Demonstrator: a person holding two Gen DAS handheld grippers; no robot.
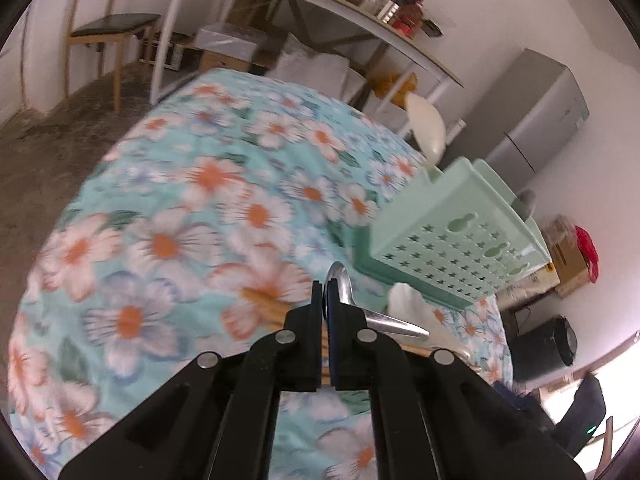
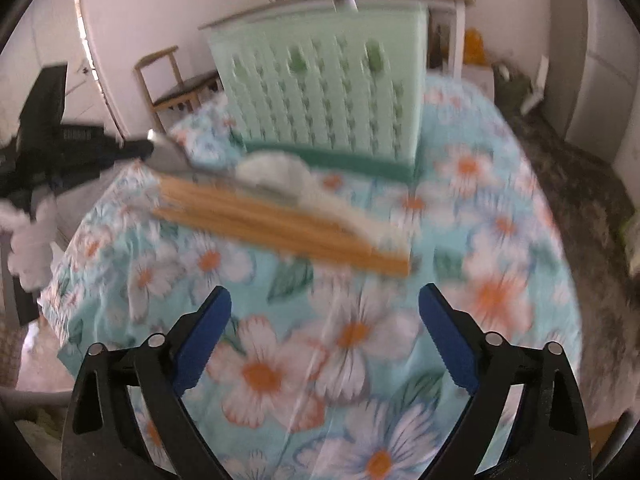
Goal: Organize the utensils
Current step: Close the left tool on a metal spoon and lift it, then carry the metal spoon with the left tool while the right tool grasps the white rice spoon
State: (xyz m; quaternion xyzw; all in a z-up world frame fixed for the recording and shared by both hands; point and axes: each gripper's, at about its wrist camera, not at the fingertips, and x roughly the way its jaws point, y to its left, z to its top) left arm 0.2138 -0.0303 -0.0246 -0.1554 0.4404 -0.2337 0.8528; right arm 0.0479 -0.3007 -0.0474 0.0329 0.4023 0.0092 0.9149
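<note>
The left gripper [image 1: 329, 292] clenched a metal spoon [image 1: 340, 280] near the green holder [image 1: 448, 232], while the right gripper [image 2: 325, 312] hung released.

Left gripper [image 1: 329, 292]: black jaws closed on a shiny metal spoon [image 1: 362, 312], its handle projecting to the right. Below lies a turquoise floral tablecloth [image 1: 208, 200]. To the right stands a pale green perforated plastic utensil rack [image 1: 452, 236], with a white ladle [image 1: 428, 130] protruding from its far end.
</note>
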